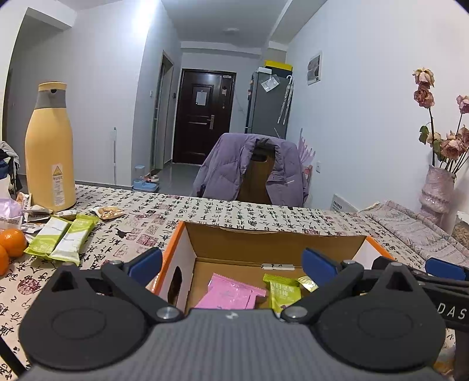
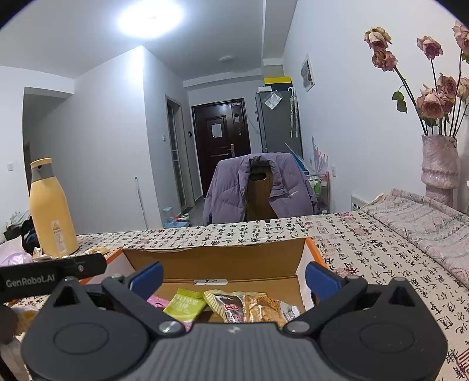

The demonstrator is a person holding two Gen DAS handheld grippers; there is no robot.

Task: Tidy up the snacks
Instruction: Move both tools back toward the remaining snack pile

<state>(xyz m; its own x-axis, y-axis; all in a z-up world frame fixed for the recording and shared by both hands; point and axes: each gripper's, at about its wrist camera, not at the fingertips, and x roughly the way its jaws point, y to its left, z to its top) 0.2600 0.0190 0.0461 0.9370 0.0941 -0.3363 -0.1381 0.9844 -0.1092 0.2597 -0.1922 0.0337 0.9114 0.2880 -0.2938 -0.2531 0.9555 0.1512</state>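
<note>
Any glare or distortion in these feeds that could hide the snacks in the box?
Right wrist view: ceiling light blows out, walls bow, but the box is evenly lit and its snacks sharp. Left wrist view: no glare, dark corners, pink packet crisp, its lower edge hidden by the tool body.

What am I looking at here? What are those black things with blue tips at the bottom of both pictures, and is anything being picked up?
Those are two hand-held grabbers, one in each of a person's hands, each with a camera looking forward along its two fingers. One picture comes from the left gripper, the other from the right gripper. Both stand wide open and hold nothing.

They hover over an open cardboard box on a table covered by a cloth with printed characters. The box already holds snacks: a pink packet, a green packet, and a brown snack bag. More wait outside: two green packets beside oranges and a tall yellow bottle.
</note>
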